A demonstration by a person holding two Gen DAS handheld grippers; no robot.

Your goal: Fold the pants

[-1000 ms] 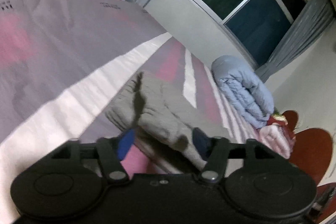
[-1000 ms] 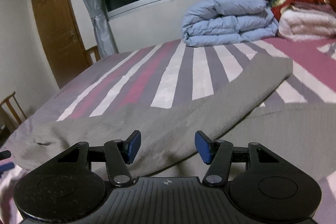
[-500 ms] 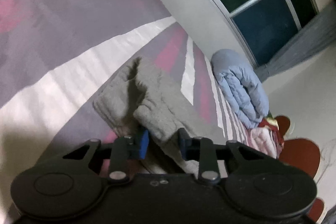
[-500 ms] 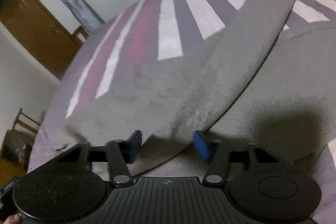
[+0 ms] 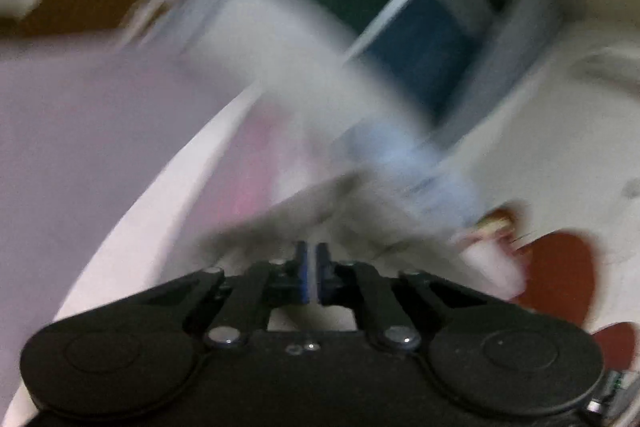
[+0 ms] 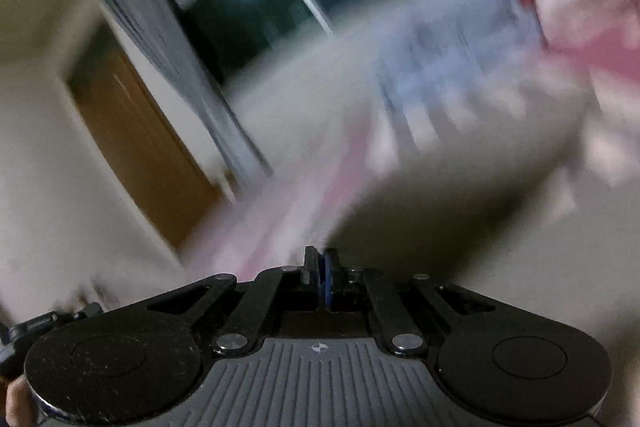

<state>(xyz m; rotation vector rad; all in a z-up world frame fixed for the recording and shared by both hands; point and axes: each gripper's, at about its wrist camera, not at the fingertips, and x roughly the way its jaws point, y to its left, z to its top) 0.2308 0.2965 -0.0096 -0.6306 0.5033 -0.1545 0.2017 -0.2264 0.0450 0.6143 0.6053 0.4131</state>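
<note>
Both views are heavily motion-blurred. In the left wrist view the grey pants (image 5: 320, 223) bunch up right at my left gripper (image 5: 311, 277). Its blue pads are closing to a thin slit with a sliver of the cloth pinched between them. In the right wrist view a broad sweep of the same grey pants (image 6: 448, 195) rises from my right gripper (image 6: 322, 279), which is shut with the fabric edge caught between its pads. The rest of the pants is hidden by blur and by the gripper bodies.
The striped pink, white and purple bedspread (image 5: 100, 155) lies under the pants. A folded light-blue duvet (image 6: 452, 59) and pink bedding (image 6: 592, 19) sit at the far end. Beyond are a dark window (image 5: 400, 7), grey curtains (image 6: 160, 39) and a wooden door (image 6: 136, 147).
Both grippers went from open around the pants to shut on the cloth. Both views have swung and blurred, and the fabric now lifts at the right gripper.
</note>
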